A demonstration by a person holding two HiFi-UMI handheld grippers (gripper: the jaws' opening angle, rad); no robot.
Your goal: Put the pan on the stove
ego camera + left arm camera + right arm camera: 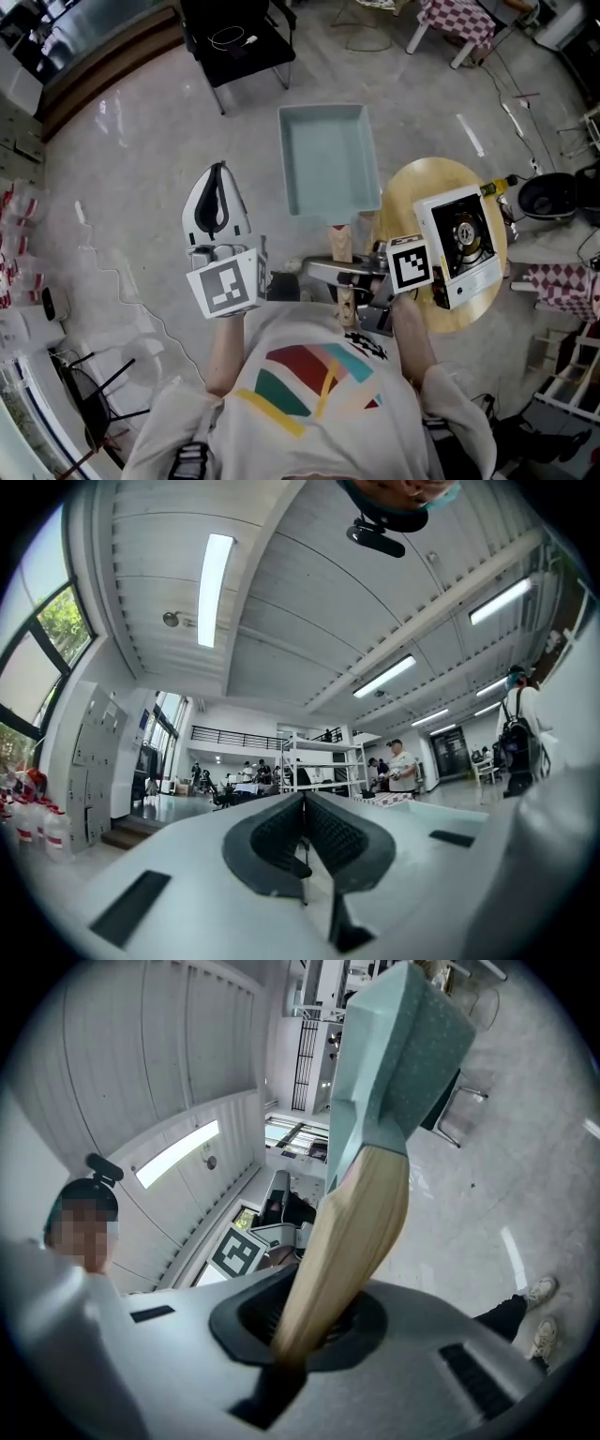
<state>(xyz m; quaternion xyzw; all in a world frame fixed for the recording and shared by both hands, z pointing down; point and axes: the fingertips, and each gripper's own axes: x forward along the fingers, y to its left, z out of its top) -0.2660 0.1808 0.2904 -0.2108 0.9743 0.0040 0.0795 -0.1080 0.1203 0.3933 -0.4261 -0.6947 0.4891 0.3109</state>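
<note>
The pan (328,159) is a pale green rectangular one with a wooden handle (340,242), held in the air over the floor in front of me. My right gripper (343,274) is shut on that handle. In the right gripper view the handle (352,1232) rises from the right gripper (309,1321) to the pan body (394,1044). The stove (461,240), a white portable gas burner, stands on a round wooden table (412,192) to the right of the pan. My left gripper (217,173) is left of the pan, shut on nothing. The left gripper (303,803) points up at the ceiling.
A black chair (239,42) stands on the grey floor beyond the pan. A black pot (553,195) sits at the far right, and checkered tables (459,19) are at the back. A black frame (94,394) is at the lower left.
</note>
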